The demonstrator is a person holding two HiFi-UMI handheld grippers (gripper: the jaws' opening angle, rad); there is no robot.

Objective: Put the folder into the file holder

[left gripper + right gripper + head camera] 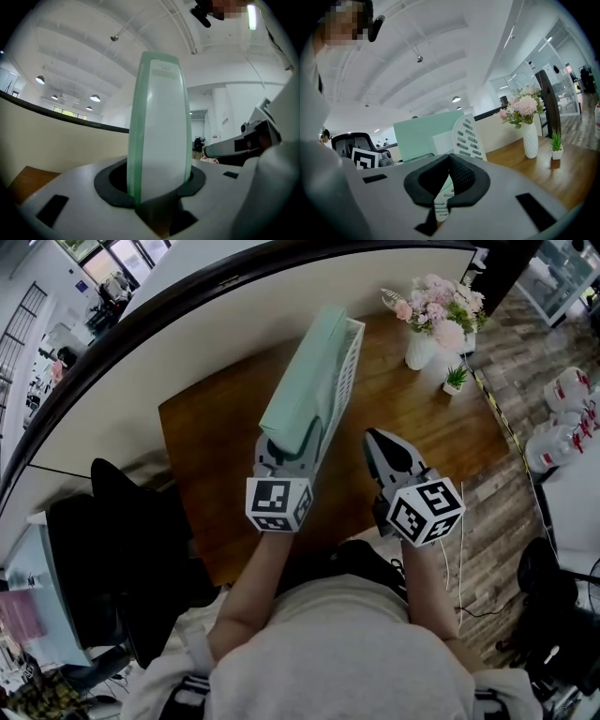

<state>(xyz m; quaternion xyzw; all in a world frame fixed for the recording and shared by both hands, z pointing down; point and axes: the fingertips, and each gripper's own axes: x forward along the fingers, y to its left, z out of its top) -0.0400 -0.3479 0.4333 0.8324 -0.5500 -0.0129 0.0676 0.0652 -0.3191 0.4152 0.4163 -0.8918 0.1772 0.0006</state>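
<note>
One black chair [122, 549] stood at the far left, beside the wooden table [211, 442]. Behind both ran a cream partition [187, 343] with a dark top edge.

Near the middle of the table, the left gripper [286, 454] pointed level at the near end of the mint-green folder [305, 381]. In the left gripper view the folder's narrow end stood upright between the jaws and filled the gap from one pad to the other, so this gripper was clamped on the folder. The folder was already inside the white holder [354, 352], which stood on the table and ran away from the person. The folder's upper edge rose above the holder's rim, and it lay against the left side, with the slotted white wall showing on its right.

Just beside the holder, on its right, the right gripper [380, 442] hung over the table, touching nothing. Its jaws were closed together with nothing between them; in the right gripper view, the holder and folder showed only beyond the pads.

At the far right corner of the table stood a white vase [419, 348] with pink flowers [436, 306], and near it a small plant [457, 379].
</note>
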